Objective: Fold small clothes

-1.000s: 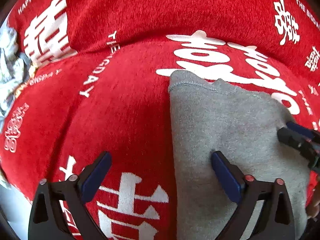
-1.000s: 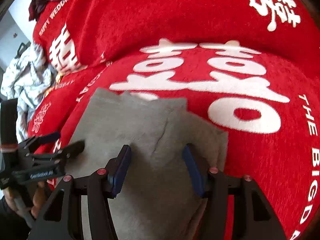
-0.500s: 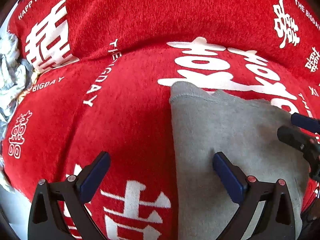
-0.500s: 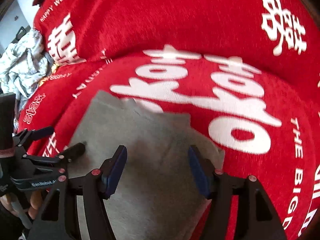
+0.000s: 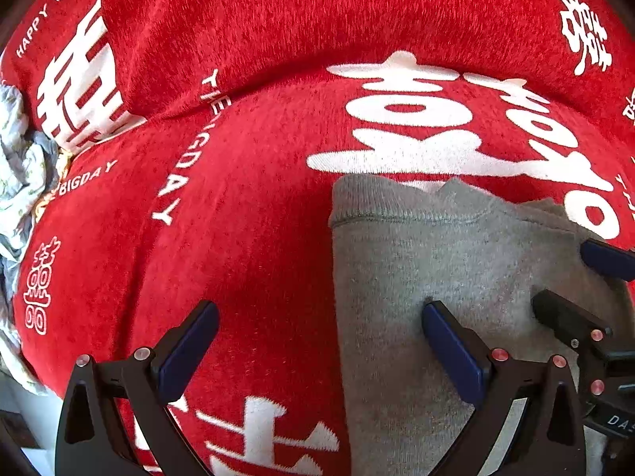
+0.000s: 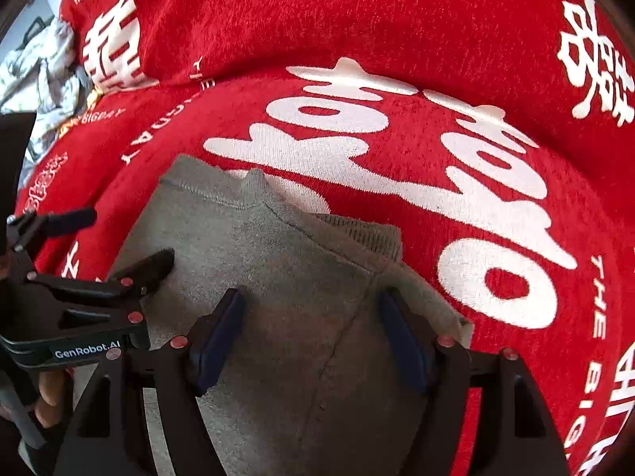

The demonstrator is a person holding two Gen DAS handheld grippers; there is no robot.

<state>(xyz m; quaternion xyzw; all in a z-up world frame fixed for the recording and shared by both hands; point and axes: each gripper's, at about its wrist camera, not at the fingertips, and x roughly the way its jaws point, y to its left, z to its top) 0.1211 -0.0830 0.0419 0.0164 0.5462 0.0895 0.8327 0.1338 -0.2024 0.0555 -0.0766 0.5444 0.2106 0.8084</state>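
Note:
A folded grey garment (image 5: 444,261) lies flat on a red blanket (image 5: 246,182) with white lettering. My left gripper (image 5: 321,317) is wide open above the garment's left edge. One of its fingers (image 5: 452,349) is over the grey cloth, the other over the blanket. My right gripper (image 6: 313,317) hovers above the garment (image 6: 285,261) near its ribbed band (image 6: 357,234). Its jaws are opening, the cloth lies under the gap, and the pads do not press on it. Each gripper shows in the other's view: the right gripper (image 5: 587,289) and the left gripper (image 6: 123,238).
A crumpled pale patterned cloth (image 5: 20,182) (image 6: 43,67) lies past the blanket's left edge. Behind the garment the blanket rises in a thick fold (image 5: 317,31). A person's fingers (image 6: 47,396) hold the left gripper's handle.
The right gripper's jaws have spread wider above the grey garment, and its view has rolled and slid. The left gripper stays wide open, and the garment now sits lower in its view.

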